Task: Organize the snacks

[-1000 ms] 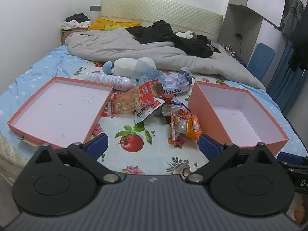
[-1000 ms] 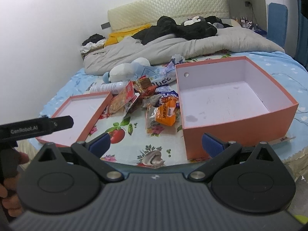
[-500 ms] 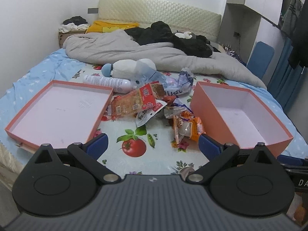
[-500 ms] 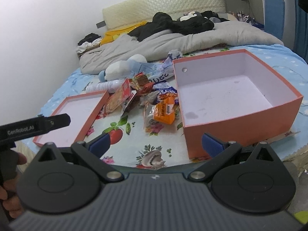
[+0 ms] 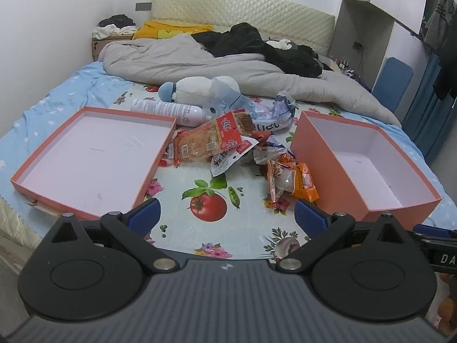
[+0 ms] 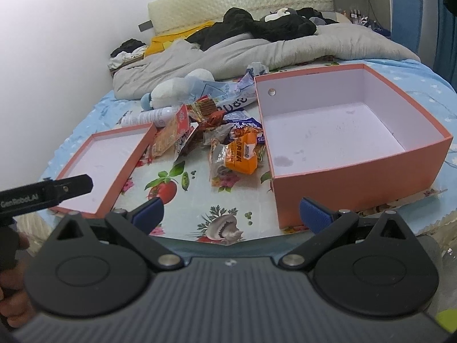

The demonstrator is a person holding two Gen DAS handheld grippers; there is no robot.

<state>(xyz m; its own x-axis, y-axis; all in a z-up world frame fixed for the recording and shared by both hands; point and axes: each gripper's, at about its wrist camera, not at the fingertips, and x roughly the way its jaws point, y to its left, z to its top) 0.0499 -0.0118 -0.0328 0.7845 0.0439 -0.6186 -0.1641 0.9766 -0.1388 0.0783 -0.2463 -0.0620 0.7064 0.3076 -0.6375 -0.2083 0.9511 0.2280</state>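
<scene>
On the left of the bed lies the shallow orange lid (image 5: 85, 154), empty, its pale inside facing up. In the middle, between lid and box, is the heap of snacks (image 5: 228, 145) on the flowered cloth (image 5: 208, 228): a large red pack (image 5: 205, 143) just beside the lid, and an orange pack (image 5: 297, 183) at the near edge of the heap, close to the deep orange box (image 5: 368, 171) on the right, which is also empty. I judge that the sorting has not yet begun and the step in hand is the approach. The left tongs (image 5: 227, 218) and the right tongs (image 6: 231, 214) are both spread wide and hold nothing. The next move calls for lowering one pair over a single pack, probably the orange one, and closing on its crinkly edge. The right wrist view shows a round hole (image 6: 271, 92) in the box wall and a stain (image 6: 282, 160) on its floor, and also the other device at its left edge; the left wrist view shows the whole lid and the white bottle (image 5: 168, 110) behind it.
</scene>
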